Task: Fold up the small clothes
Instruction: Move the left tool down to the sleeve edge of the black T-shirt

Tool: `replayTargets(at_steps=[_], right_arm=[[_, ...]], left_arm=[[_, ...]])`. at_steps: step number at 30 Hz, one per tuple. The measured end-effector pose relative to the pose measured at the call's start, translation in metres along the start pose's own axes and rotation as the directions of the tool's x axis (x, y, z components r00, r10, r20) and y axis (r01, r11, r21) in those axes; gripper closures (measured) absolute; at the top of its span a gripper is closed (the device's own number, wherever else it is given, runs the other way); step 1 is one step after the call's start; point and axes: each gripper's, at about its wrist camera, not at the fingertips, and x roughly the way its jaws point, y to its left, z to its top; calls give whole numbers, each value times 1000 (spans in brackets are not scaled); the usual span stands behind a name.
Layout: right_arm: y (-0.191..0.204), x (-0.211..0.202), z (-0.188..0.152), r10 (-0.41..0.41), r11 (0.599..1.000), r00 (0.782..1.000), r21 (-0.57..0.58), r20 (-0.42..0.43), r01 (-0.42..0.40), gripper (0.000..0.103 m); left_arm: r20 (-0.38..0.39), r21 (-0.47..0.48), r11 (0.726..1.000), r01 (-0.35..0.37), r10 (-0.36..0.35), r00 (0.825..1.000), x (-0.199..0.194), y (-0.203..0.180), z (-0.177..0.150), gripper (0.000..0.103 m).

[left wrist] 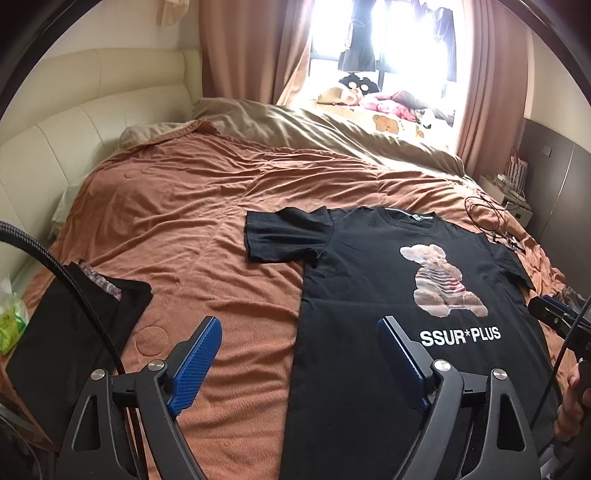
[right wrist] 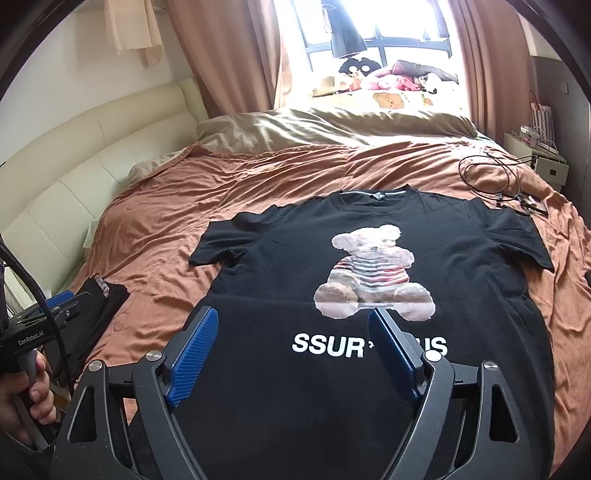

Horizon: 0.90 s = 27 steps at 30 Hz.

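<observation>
Blue ribbed pads of the left tool (left wrist: 299,354) stand wide apart with nothing between them, one pad over the bare rust-brown blanket (left wrist: 184,221) and the other over the left side edge of the black T-shirt (left wrist: 388,280); no cloth is pinched. From the right wrist view, the right tool (right wrist: 291,350) is likewise spread wide and grips nothing, poised above the lower half of the same shirt, its right pad covering part of the white lettering.

Spread flat and face up on the bed, the shirt lies toward the near edge, collar pointing to the far edge by the window (right wrist: 369,33). Its teddy bear print (right wrist: 373,273) sits mid-chest above the lettering. Both short sleeves stick out to the sides.

Toward the bed's near left corner lies a folded dark garment (left wrist: 74,332), well apart from the shirt. A tangle of black cables (right wrist: 491,177) rests on the blanket near the bed's right edge, beyond the shirt's right sleeve. An olive duvet (right wrist: 332,129) is bunched along the far edge, with soft toys (right wrist: 388,79) on the sill behind it. A cream padded headboard (right wrist: 74,177) runs along the left edge.

A hand (right wrist: 22,398) holds the left tool's handle at the left of the right wrist view.
</observation>
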Motion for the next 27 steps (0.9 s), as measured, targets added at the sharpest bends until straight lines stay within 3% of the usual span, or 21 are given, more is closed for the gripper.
replayTargets(at_steps=[12,27], right_arm=[[2,104,51,75,997,994,39,-80,-72,52],[5,235,98,133,987,973,110,-188,-114,73]], left_arm=[[-70,-3,1000,4,-4,998,87,18,50,36],[-181,-98,995,-7,-11,983,205,59,85,46]])
